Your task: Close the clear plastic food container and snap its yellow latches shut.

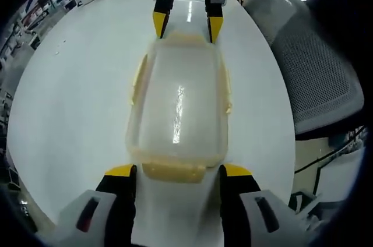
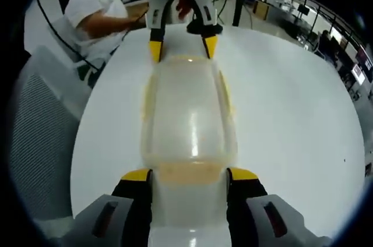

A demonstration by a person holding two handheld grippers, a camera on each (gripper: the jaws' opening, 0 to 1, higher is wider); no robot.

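Now both tools (image 1: pixel 178 171) (image 2: pixel 189 176) astride the closed container (image 1: pixel 178 107).

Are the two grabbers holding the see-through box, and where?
Neither clearly grips it. The clear plastic food container lies on the white table, with the left gripper and right gripper each open astride a yellow end latch.
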